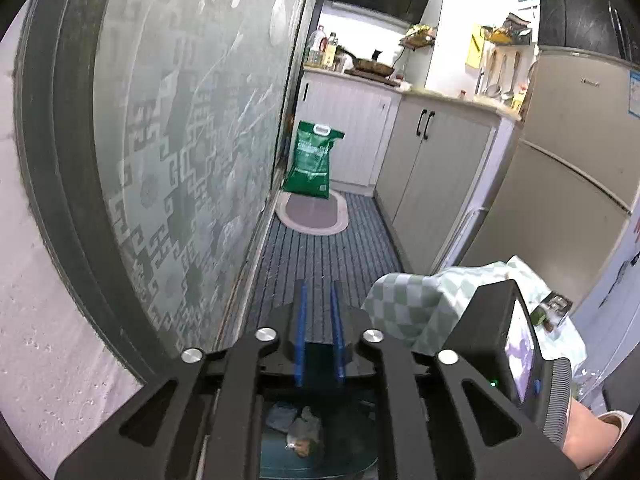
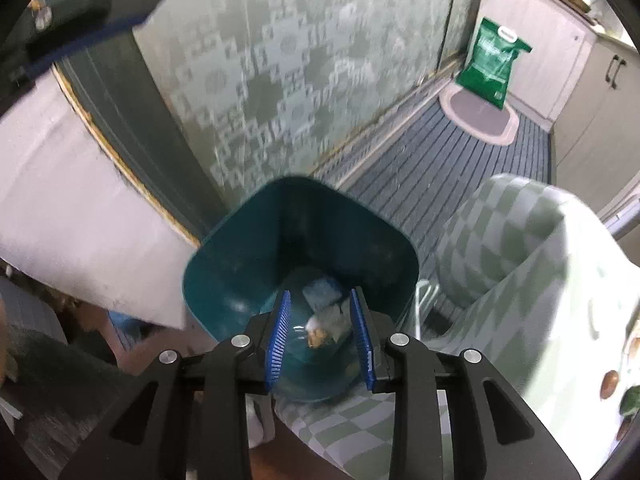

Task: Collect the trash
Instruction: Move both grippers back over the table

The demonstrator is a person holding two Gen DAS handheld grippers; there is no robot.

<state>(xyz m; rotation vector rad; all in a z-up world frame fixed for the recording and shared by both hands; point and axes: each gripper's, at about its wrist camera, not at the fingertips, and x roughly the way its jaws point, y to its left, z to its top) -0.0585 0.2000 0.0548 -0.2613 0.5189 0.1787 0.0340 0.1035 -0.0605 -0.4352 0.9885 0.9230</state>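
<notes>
A dark teal trash bin (image 2: 240,256) stands on the floor beside a table covered with a green-checked cloth (image 2: 500,240). Crumpled trash (image 2: 324,312) lies at its bottom. My right gripper (image 2: 322,332) hangs over the bin's mouth, open and empty, its blue pads apart. My left gripper (image 1: 319,320) is higher, above the bin, its blue pads a small gap apart with nothing between them. The bin and its trash (image 1: 304,432) show below the left gripper's body. The left gripper's finger also shows at the top left of the right wrist view (image 2: 92,4).
A frosted patterned glass door (image 1: 192,120) runs along the left. A striped mat (image 1: 320,256) leads to an oval rug (image 1: 312,212) with a green bag (image 1: 312,160). Cabinets (image 1: 432,168) and a fridge (image 1: 572,184) line the right.
</notes>
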